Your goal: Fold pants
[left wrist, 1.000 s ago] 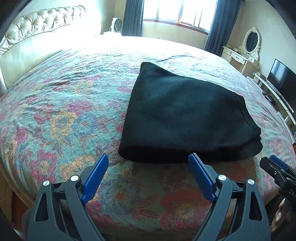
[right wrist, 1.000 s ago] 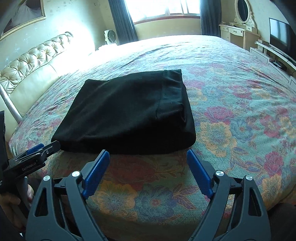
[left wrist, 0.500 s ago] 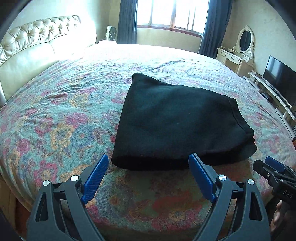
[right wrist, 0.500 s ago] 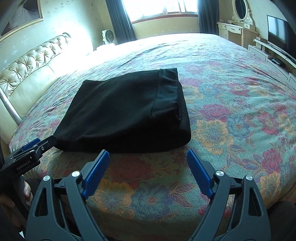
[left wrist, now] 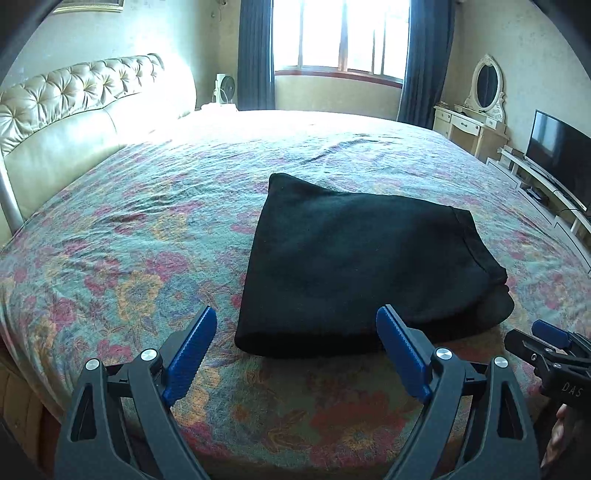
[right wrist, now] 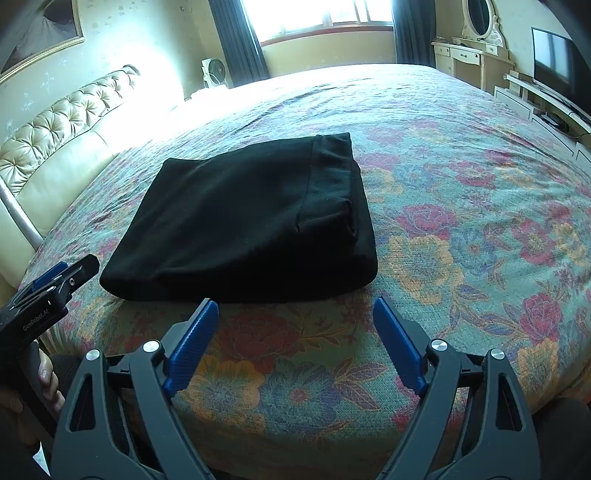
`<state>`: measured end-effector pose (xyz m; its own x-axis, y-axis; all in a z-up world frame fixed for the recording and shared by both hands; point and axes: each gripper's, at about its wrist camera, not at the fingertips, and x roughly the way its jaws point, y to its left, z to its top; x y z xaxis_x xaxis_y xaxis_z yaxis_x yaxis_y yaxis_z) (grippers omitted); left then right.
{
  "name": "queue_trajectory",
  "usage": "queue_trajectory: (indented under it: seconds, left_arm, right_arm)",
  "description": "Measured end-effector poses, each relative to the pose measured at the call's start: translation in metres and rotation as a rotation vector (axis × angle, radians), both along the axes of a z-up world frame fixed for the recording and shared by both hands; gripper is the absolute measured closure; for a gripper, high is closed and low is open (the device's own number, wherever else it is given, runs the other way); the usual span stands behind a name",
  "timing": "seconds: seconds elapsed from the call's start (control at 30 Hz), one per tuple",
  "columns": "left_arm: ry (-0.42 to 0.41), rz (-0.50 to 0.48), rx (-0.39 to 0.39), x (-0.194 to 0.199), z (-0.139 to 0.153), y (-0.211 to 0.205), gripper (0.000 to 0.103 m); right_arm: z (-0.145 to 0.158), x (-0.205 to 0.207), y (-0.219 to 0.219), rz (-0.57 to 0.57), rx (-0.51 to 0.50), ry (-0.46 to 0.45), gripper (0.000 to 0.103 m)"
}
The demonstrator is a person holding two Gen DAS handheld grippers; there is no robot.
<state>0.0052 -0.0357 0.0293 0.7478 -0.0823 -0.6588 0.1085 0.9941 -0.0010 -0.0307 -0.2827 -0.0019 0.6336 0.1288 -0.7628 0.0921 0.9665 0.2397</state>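
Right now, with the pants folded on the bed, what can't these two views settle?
- Black pants: layers inside the fold are hidden under the top layer, both views.
- Person's hand: mostly cut off by the right wrist view's left edge.
- Framed picture: cropped by the fisheye rim; too dark to read.
- Bed near edge: hidden behind both hand-held grippers.

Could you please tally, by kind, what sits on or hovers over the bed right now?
Folded pants: 1
Open grippers: 2, the left gripper and the right gripper
Bed: 1
Total: 4
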Motion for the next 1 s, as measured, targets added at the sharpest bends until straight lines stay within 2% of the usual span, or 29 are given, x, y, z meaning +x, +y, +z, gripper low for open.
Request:
queue_trajectory:
  seconds: [0.5,1.0]
  left_arm:
    - [0.0,-0.053,0.028,-0.003,-0.002,-0.012,0.016]
    - [0.026,-0.046,-0.033,-0.003,0.003,-0.008,0.016]
  right_arm:
    - [0.0,-0.002,0.0,-0.003,0.003,0.006,0.017]
    - [0.001,-0.002,-0.001,0.002,0.0,0.005,0.017]
